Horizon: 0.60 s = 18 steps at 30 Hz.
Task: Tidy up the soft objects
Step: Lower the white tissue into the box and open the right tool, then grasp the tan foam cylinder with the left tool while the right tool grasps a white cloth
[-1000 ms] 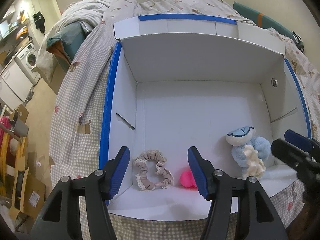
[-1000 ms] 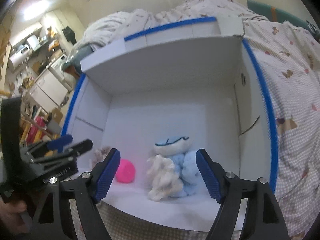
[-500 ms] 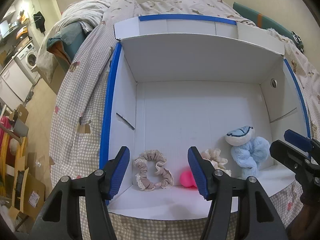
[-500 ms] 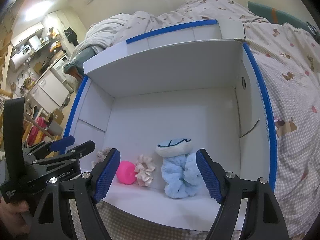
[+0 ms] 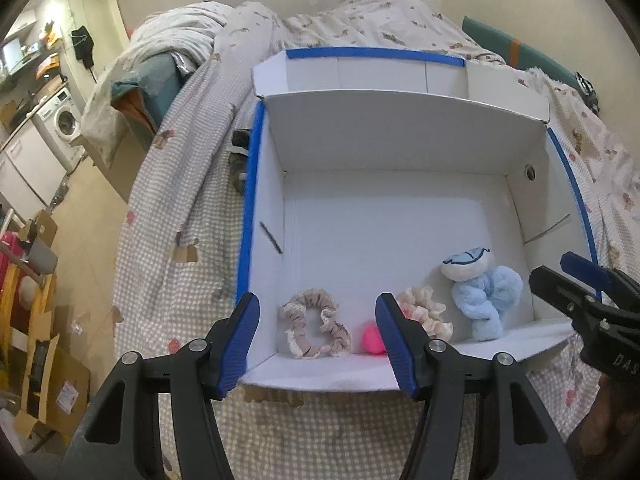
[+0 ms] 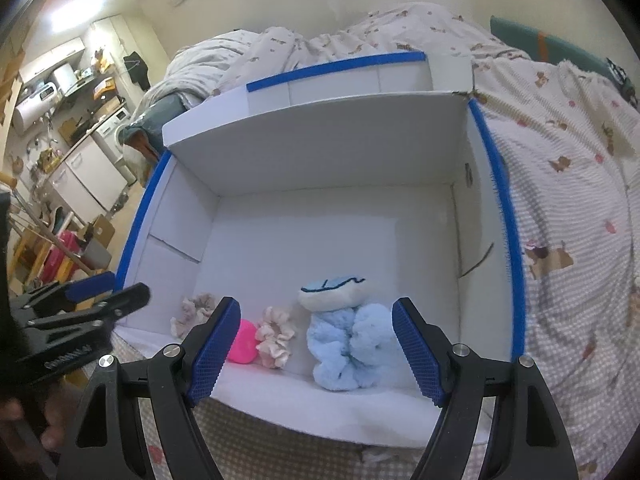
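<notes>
A white cardboard box [image 5: 248, 216] with blue-taped rims lies open on the bed. Along its near wall sit a beige scrunchie [image 5: 316, 328], a pink ball [image 5: 372, 340], a cream scrunchie [image 5: 426, 312] and a blue plush toy [image 5: 480, 292]. My left gripper [image 5: 317, 302] hangs open above the beige scrunchie, holding nothing. My right gripper [image 6: 316, 312] is open wide above the blue plush toy [image 6: 348, 344] and the cream scrunchie [image 6: 274, 338], also with nothing between its fingers. Each gripper shows at the edge of the other's view: the right gripper [image 5: 580, 292] and the left gripper [image 6: 92, 296].
The box rests on a checked bedcover [image 5: 176, 240] with a crumpled duvet [image 5: 180, 48] behind it. To the left the bed drops to the floor, with cardboard boxes [image 5: 52, 384] and a washing machine [image 5: 60, 120]. The far half of the box floor [image 5: 392, 216] is bare.
The cream scrunchie, a second ago in front of the blue plush between the right fingers, now lies between the pink ball and the plush. The left gripper has drawn back and up a little.
</notes>
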{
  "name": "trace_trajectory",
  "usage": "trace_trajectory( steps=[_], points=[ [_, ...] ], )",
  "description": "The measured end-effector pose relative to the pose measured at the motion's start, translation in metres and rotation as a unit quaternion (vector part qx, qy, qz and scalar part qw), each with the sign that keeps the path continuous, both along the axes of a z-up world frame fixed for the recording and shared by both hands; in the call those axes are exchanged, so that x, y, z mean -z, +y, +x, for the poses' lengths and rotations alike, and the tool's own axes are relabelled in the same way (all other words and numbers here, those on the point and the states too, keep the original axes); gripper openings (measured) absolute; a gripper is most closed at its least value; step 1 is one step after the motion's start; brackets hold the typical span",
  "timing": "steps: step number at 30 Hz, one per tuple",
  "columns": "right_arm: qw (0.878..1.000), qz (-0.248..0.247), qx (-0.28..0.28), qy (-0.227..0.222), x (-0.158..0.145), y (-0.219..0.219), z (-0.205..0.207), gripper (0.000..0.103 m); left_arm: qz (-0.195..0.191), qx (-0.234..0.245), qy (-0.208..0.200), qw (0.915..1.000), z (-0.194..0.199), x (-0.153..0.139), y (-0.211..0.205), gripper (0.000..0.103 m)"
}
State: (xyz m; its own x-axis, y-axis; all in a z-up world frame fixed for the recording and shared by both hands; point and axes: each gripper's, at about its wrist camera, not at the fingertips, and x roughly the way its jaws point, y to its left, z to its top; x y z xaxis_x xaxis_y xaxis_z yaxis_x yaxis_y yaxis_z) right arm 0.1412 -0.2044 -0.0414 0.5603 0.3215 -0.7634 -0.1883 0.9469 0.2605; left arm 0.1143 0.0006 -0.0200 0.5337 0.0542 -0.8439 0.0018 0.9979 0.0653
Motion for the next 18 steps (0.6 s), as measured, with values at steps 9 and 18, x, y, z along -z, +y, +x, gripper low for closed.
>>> trace_trajectory(
  steps=[9, 18],
  points=[
    [1.000, -0.009, -0.018, -0.014, -0.010, -0.001, -0.029, 0.083, -0.001, -0.008, 0.004, 1.0000, -0.027, 0.001, 0.007, 0.057],
    [0.999, -0.002, -0.032, -0.007, -0.010, -0.019, -0.055, 0.083, 0.020, -0.020, 0.008, 0.9996, -0.047, 0.009, 0.030, 0.057]
  ],
)
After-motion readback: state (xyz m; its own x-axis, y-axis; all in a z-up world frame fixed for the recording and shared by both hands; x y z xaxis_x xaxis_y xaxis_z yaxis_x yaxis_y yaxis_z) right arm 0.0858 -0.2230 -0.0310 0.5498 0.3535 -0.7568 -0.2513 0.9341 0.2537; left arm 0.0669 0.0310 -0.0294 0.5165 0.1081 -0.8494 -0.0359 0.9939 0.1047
